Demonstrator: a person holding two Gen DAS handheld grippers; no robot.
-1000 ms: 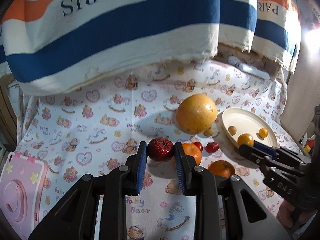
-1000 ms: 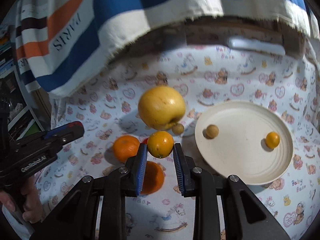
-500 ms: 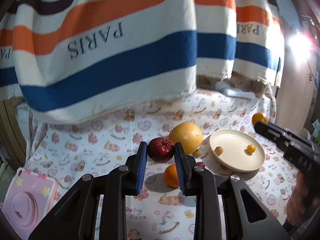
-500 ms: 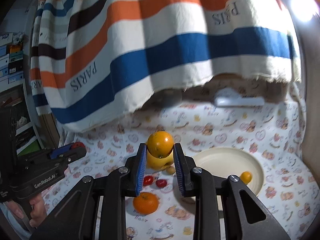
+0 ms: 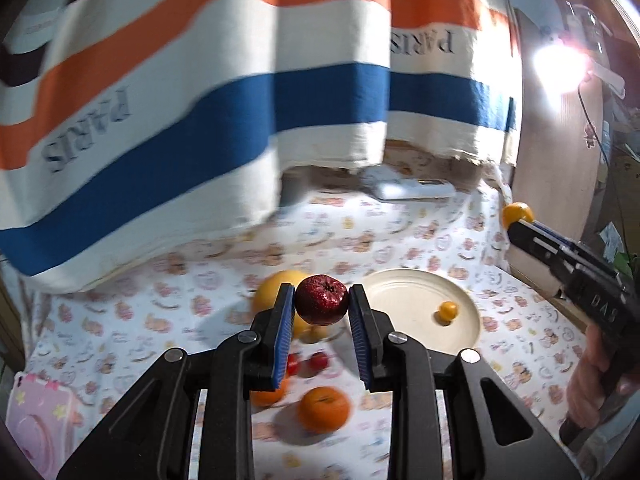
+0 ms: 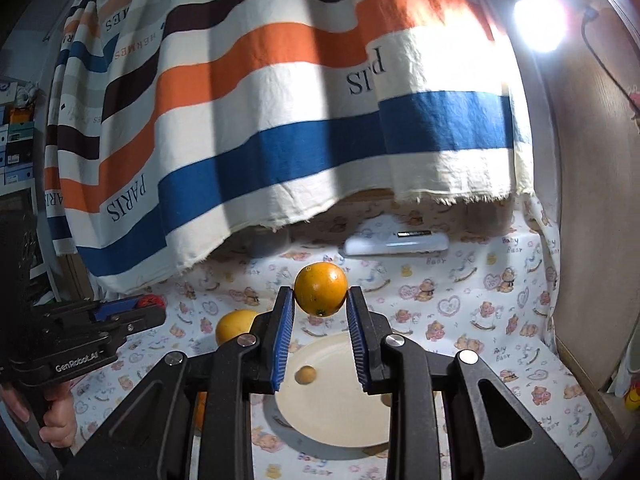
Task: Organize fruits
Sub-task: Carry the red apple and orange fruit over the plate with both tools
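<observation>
Each fruit sits pinched between blue ribbed pads, held clear of the printed cloth for carrying: the left gripper (image 5: 321,312) clamps a dark red apple (image 5: 321,305), the right gripper (image 6: 320,300) a round orange (image 6: 320,289) above the cream round plate (image 6: 336,412).

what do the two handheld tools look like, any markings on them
Both tools are black plastic with skeletal, cut-out frames, silver screws and ribbed blue pads. The left tool carries white "GenRobot.AI" lettering on its side; the right tool shows "DAS". Each has a pistol-style handle held by a bare hand; no sleeves or cables visible.
</observation>
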